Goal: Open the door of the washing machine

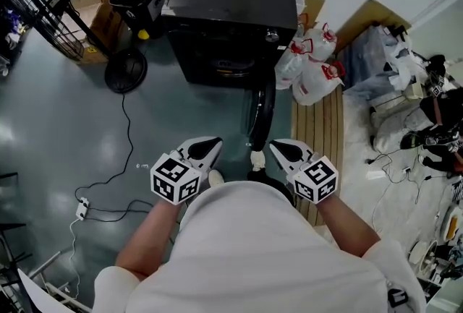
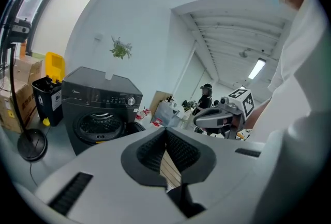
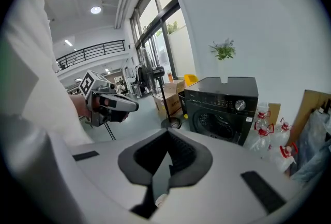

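Room: glossy grey-blue floor (image 1: 43, 123) of a cluttered workroom, seen steeply from above in the head view.
Washing machine: the dark grey front-loading washing machine (image 1: 231, 8) stands at 12 o'clock against the white wall, well apart from both grippers.
Door: its round dark door (image 1: 262, 113) is already swung out at the machine's 5 o'clock. It shows edge-on, so its handle cannot be made out.
Left gripper: the white left gripper (image 1: 213, 144) sits at 7 o'clock, clenched on nothing and aimed at the machine. It is probably only being carried, since nothing seems left to pull.
Right gripper: the white right gripper (image 1: 278, 149) sits at 5 o'clock, also clamped empty, near the door's free edge but apart from it.
Torso: the person's white shirt covers the lower picture and hides the floor beneath.
Left gripper view: the ribbed pads meet at the tip with nothing between them. The open drum mouth shows at 9 o'clock, and the door is partly cut off by the gripper's body.
Right gripper view: the pads are together and empty. The machine is at 2 o'clock with its drum mouth uncovered, and the door itself is hard to make out.
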Demonstrator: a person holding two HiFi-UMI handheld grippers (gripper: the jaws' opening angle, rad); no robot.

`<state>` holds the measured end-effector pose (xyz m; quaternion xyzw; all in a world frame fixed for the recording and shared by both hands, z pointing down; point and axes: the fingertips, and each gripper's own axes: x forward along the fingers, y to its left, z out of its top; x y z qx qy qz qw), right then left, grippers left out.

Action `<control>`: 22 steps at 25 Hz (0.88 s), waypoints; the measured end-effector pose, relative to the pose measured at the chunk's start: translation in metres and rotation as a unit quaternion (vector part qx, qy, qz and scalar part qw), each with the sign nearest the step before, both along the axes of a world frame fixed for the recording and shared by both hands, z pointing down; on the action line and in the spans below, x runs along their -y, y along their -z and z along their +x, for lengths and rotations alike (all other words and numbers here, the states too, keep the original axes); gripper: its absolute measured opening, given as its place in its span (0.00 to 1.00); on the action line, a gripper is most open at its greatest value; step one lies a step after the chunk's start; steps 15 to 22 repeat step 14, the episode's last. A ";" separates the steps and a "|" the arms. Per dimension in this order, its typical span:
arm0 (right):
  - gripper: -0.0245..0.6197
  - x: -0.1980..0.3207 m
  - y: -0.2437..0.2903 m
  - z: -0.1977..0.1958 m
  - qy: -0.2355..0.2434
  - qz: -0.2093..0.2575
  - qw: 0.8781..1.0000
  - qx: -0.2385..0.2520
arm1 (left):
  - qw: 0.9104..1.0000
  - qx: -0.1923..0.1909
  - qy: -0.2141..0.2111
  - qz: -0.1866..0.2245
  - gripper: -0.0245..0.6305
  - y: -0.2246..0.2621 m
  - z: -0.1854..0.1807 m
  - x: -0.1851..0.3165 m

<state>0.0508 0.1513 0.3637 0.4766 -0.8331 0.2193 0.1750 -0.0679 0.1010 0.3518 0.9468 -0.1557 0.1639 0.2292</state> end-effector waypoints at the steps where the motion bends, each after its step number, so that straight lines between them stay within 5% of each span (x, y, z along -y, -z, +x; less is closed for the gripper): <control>1: 0.05 0.000 0.000 -0.002 0.000 0.000 1.000 -0.001 | 1.000 -0.002 0.002 0.000 0.06 0.000 -0.003 0.001; 22: 0.05 0.001 -0.012 -0.020 -0.005 -0.007 1.000 -0.011 | 1.000 -0.004 0.012 -0.007 0.06 -0.013 -0.032 0.001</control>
